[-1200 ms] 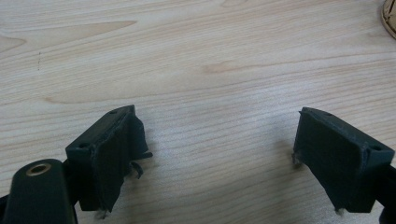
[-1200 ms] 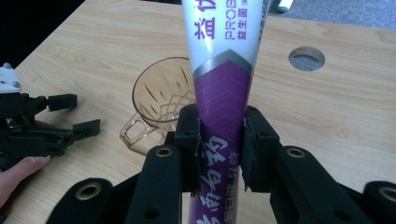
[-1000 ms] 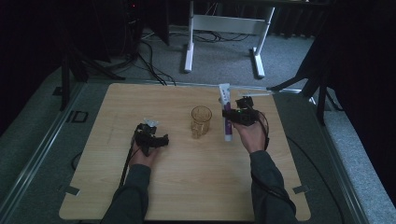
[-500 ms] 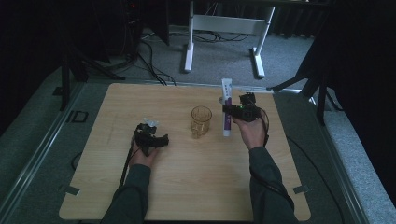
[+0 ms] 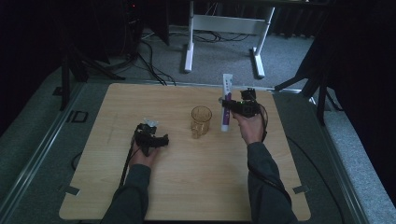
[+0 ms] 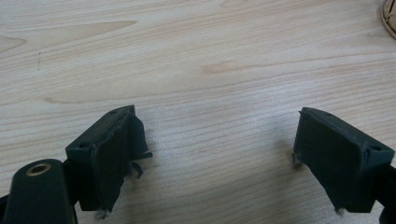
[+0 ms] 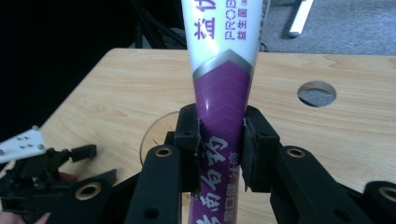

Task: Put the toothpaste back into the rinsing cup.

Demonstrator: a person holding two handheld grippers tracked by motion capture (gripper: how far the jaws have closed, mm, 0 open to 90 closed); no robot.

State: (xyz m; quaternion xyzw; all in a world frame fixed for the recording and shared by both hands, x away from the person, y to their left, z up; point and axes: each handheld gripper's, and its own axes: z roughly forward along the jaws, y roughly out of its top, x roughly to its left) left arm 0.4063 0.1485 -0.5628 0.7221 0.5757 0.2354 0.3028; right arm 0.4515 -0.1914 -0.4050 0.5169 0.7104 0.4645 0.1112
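Observation:
A white and purple toothpaste tube stands nearly upright above the table, to the right of an amber glass cup. My right gripper is shut on the tube's purple lower part. Behind the jaws the cup's rim curves into sight. My left gripper rests low over the wooden table, left of the cup, open with nothing between its fingers. The cup's edge sits at the top right of the left gripper view. The left gripper also appears at the lower left of the right gripper view.
A round hole is cut into the tabletop near the far right side. A white stand's legs and several cables lie on the carpet beyond the table's far edge. Bare wood spreads in front of both hands.
My right gripper has risen a little with the tube, which now stands more upright. The left gripper has not moved.

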